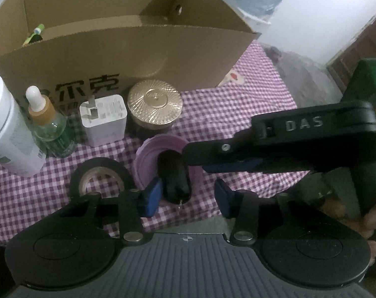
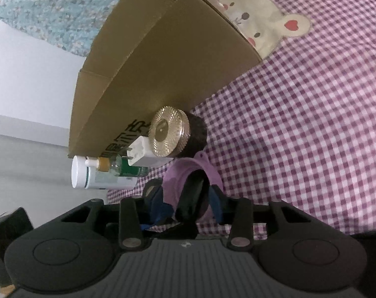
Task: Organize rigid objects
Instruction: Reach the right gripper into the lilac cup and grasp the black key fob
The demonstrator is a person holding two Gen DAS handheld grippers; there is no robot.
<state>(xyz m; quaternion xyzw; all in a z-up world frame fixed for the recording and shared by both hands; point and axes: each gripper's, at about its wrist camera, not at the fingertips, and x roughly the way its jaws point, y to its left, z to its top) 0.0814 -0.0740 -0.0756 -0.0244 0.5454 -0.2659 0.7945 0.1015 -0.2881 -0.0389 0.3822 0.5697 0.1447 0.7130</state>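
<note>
A black cylinder (image 1: 174,178) lies partly on a purple lid (image 1: 148,159) on the checked cloth. My left gripper (image 1: 188,196) is open, its left pad beside the cylinder. My right gripper (image 1: 195,159) reaches in from the right, its fingers around the cylinder's far end; in the right wrist view it (image 2: 190,203) closes on the cylinder (image 2: 191,196) over the lid (image 2: 188,171). A cardboard box (image 1: 128,47) stands behind, with a green pen (image 1: 35,33) inside.
In front of the box stand a white bottle (image 1: 6,126), a dropper bottle (image 1: 47,121), a white charger (image 1: 103,119) and a gold-lidded jar (image 1: 154,104). A black tape roll (image 1: 101,176) lies left. The cloth's edge is at right.
</note>
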